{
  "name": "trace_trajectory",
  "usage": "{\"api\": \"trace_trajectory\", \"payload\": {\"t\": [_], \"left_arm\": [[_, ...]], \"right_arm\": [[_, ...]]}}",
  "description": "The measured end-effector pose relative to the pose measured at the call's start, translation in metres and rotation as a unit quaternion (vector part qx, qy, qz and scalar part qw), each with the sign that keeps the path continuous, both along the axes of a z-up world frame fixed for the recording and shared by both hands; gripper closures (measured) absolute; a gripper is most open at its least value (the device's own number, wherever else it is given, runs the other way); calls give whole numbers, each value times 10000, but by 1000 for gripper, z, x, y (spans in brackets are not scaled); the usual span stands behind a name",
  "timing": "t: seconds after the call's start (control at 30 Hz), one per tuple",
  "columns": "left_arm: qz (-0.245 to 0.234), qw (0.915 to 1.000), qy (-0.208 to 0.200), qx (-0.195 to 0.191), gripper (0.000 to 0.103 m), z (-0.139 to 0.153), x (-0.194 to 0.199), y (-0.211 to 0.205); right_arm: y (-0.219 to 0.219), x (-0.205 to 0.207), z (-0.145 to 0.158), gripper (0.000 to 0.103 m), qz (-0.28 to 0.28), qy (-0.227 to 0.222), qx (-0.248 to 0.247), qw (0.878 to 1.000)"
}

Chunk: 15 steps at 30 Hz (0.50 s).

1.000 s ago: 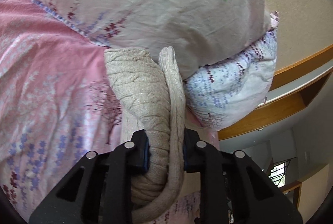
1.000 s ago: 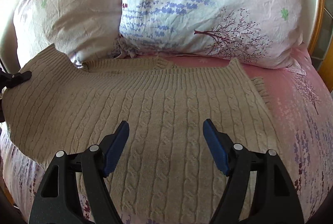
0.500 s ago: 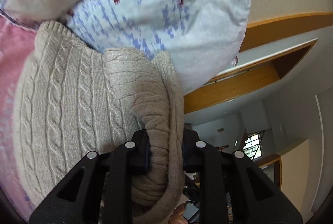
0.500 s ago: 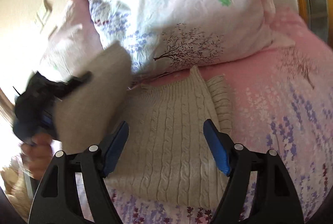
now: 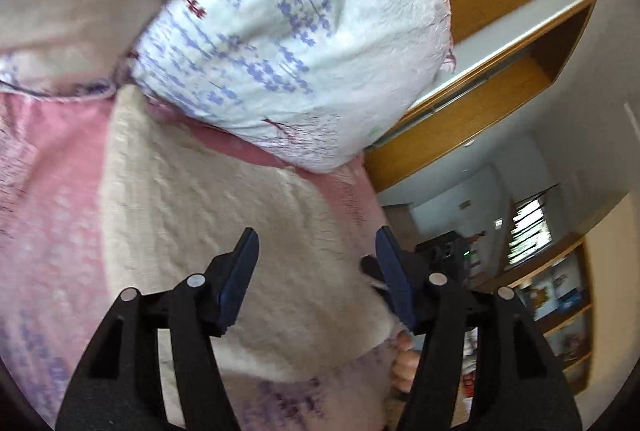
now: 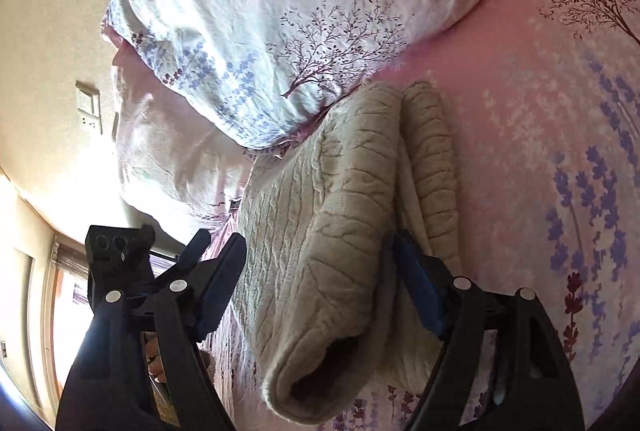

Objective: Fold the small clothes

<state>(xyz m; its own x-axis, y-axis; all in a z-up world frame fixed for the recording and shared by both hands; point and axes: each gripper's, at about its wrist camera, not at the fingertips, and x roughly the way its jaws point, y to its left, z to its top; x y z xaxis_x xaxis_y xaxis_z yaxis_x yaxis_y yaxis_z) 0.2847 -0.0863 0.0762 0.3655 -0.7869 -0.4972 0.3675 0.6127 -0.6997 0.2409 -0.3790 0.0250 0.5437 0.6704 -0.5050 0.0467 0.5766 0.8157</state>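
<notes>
One beige cable-knit sweater [image 6: 320,231] is listed on the pink bed [image 6: 540,171], below the pillows [image 6: 280,11], one side already folded over. Left gripper [image 5: 316,271]: jaws apart, empty. Right gripper [image 6: 320,283]: jaws apart, straddling the folded edge. Further folds are judged outstanding.

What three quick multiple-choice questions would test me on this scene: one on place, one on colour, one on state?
1. Where does the beige cable-knit sweater lie?
A. on the pink floral bedsheet
B. on a wooden chair
C. in a basket

2. What colour are the pads on the right tongs?
A. red
B. blue
C. yellow

3. How do the left tongs stand?
A. shut on the sweater
C. shut on a pillow
B. open, holding nothing

Answers: 1 A, the knit rests on the sheet below the floral pillow. 2 B, blue pads show on both fingers. 3 B, the fingers are spread apart above the sweater.
</notes>
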Motion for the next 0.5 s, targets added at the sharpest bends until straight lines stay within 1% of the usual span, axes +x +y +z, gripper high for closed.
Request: {"api": "trace_trajectory", "payload": {"t": [0.03,0.1,0.13,0.2,0.23,0.27,0.3,0.37,0.43,0.5], "left_arm": [[71,9994,-114,329,42,-1,-5,6],[131,9960,-230,859,42,-7,-13,14],[140,9942,-237,1039,41,-12,-11,22],[204,9913,-175,1292,41,-24,-12,29],[223,9907,-113,1336,41,-29,-12,34],[233,9905,-55,1357,41,-34,-12,37],[247,9900,-14,1391,41,-38,-12,41],[240,9892,45,1445,41,-43,-10,41],[222,9885,40,1498,41,-44,-9,37],[192,9882,-10,1520,39,-42,-9,34]], "right_arm": [[0,2,-1,27,-8,6,-24,10000],[2,7,-1,36,-60,34,-170,9998],[1,8,-2,38,-96,62,-246,9996],[4,14,-6,47,-161,139,-337,9992],[6,17,-7,51,-178,168,-394,9989],[8,18,-9,62,-190,169,-486,9985],[8,18,-10,79,-196,158,-595,9979],[14,16,-4,85,-229,12,-946,9952],[20,11,15,87,-323,-360,-1415,9888],[22,4,36,89,-435,-726,-1664,9824]]}}
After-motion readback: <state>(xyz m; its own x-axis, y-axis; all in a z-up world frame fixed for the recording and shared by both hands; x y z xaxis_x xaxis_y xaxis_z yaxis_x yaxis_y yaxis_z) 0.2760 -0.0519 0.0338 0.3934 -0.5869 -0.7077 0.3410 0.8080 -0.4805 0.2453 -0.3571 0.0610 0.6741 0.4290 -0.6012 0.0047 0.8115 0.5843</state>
